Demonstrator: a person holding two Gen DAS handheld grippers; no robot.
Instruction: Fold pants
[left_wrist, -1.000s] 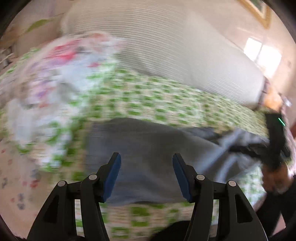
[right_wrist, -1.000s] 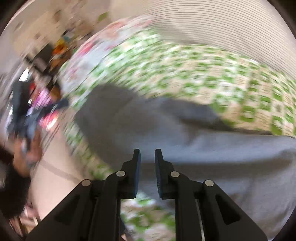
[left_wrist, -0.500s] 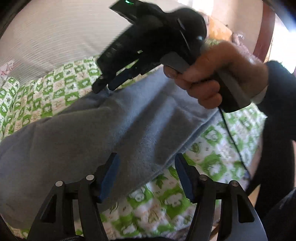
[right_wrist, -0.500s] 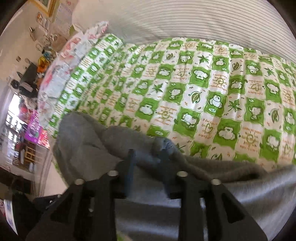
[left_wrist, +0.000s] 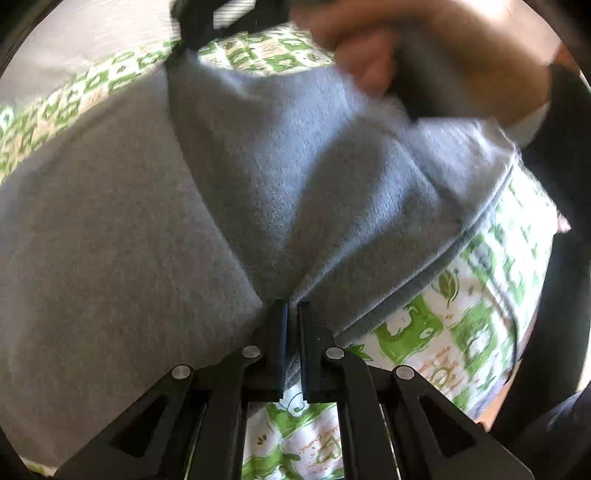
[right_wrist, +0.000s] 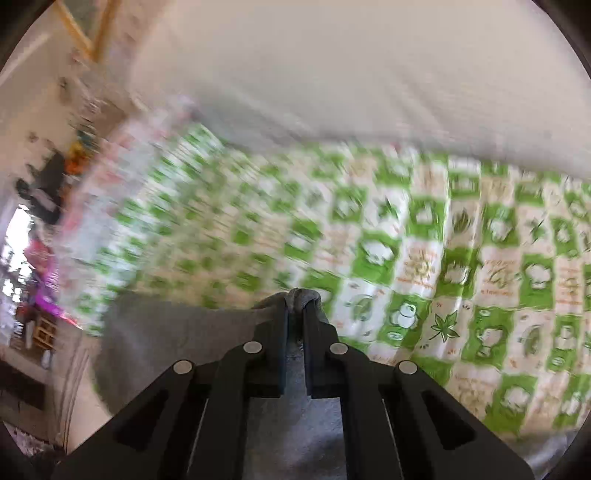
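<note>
My left gripper (left_wrist: 291, 314) pinched tight on the grey pants (left_wrist: 147, 229) spread over the green-checked bedsheet (left_wrist: 461, 314), only this view showing my hand (left_wrist: 388, 40), my right gripper (right_wrist: 294, 314) clamping a bunched fold, big white pillow (right_wrist: 369, 74) visible only there

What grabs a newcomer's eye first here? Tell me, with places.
The grey pants sprawl over the green-and-white checked bedsheet, filling the left wrist view. The left claw pinches their near edge. The right claw grips a bunched corner, with a white striped pillow beyond.
</note>
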